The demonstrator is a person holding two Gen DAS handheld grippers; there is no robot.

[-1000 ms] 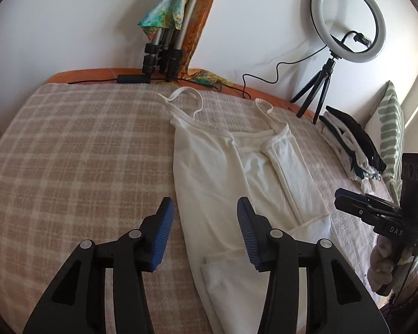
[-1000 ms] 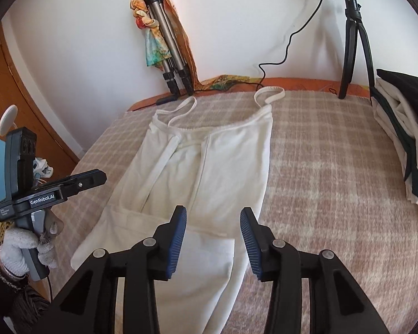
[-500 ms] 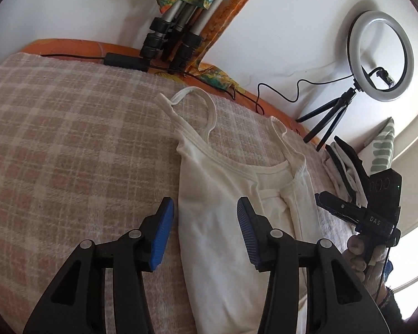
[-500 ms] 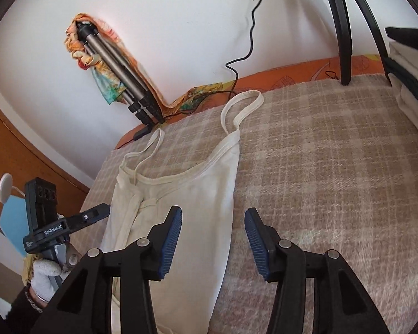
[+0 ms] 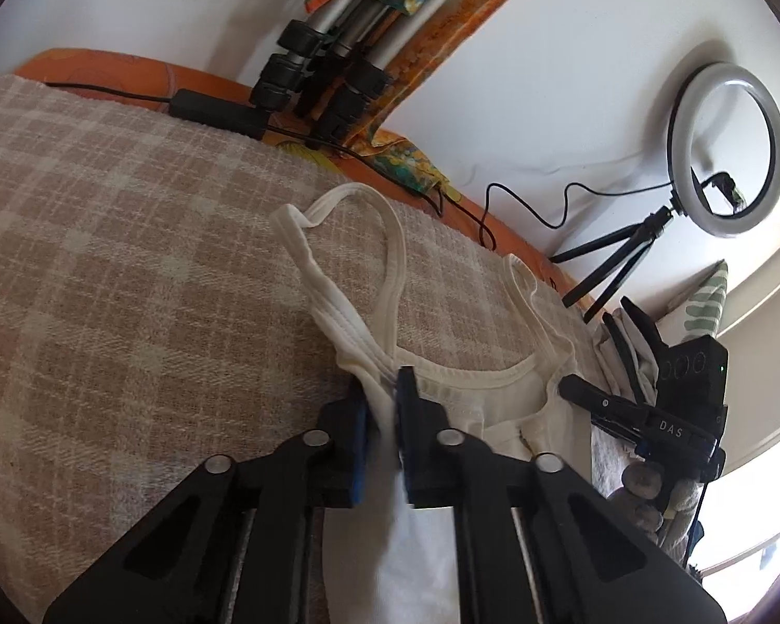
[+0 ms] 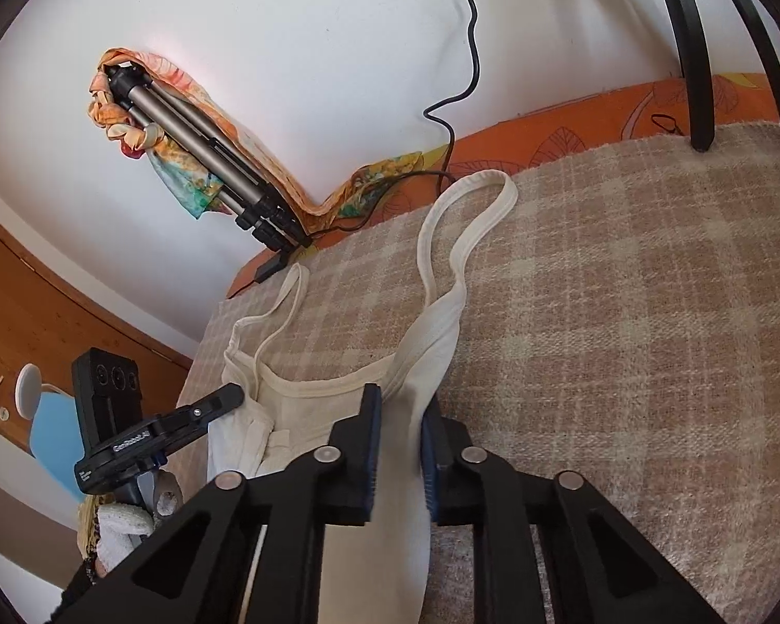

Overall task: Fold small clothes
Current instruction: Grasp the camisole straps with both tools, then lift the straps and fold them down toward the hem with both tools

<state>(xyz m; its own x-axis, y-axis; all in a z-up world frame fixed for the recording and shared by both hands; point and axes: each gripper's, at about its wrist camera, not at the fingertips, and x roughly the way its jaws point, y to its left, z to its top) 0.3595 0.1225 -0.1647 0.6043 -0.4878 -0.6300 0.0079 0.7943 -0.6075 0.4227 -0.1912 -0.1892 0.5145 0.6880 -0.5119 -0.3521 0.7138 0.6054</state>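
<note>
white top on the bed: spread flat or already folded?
Partly folded: the white top has a side panel doubled over its middle, and its straps lie spread on the blanket.

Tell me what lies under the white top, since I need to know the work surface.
The white top lies on a beige checked blanket, which shows all around it. An orange sheet peeks out at the wall edge. What is under the blanket is covered.

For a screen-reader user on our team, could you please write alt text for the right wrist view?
The right gripper is closing on the top edge of a cream camisole just below its shoulder strap, on a beige checked blanket. At left, the left gripper meets the camisole's other top corner; a folded tripod leans on the white wall behind.
</note>
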